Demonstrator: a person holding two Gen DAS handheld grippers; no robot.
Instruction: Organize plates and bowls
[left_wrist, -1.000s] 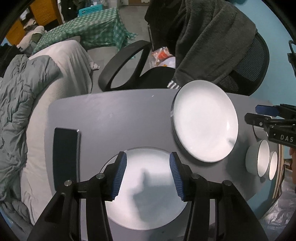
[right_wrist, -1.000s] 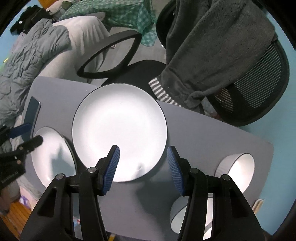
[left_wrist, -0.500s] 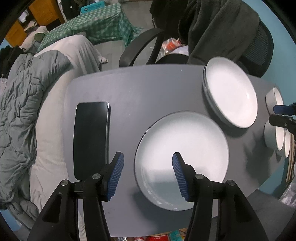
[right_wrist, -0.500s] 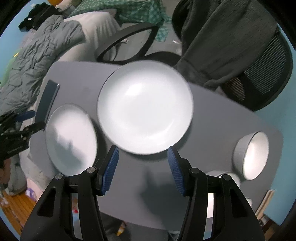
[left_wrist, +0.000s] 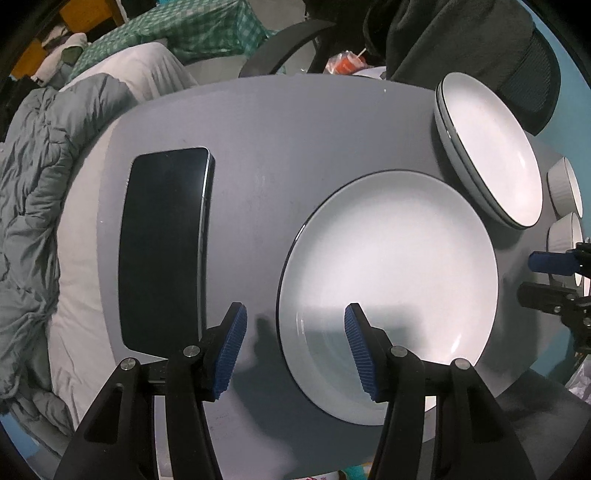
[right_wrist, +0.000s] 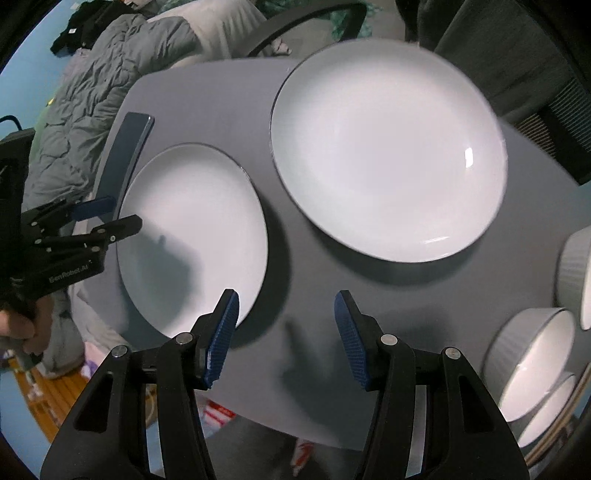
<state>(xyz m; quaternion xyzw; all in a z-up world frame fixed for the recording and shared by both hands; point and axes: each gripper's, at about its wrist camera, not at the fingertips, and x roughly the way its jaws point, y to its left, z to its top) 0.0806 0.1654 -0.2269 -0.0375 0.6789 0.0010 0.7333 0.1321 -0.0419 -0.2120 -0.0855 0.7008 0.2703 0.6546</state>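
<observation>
A white plate (left_wrist: 388, 288) with a dark rim lies on the grey table (left_wrist: 277, 147). My left gripper (left_wrist: 295, 343) points down, open, astride the plate's left rim: one pad is over the table, the other over the plate. Behind, a larger white plate (right_wrist: 388, 147) rests on another. Several ribbed white bowls (right_wrist: 532, 362) crowd the right edge. My right gripper (right_wrist: 286, 332) hangs open above bare table between the near plate (right_wrist: 192, 236) and the bowls, its left pad by the plate's rim. Each gripper also shows in the other's view: the left gripper (right_wrist: 110, 218) and the right gripper (left_wrist: 543, 278).
A dark phone (left_wrist: 166, 251) lies flat just left of the near plate. A black office chair (left_wrist: 532, 74) draped with a dark garment stands behind the table. A bed with a grey duvet (left_wrist: 33, 221) runs along the left side. The table's front edge is close below both grippers.
Both grippers have sunk toward the table. The left one slid from over the near plate's middle to its left rim and spread its jaws a little. The right one left the big plate's front rim.
</observation>
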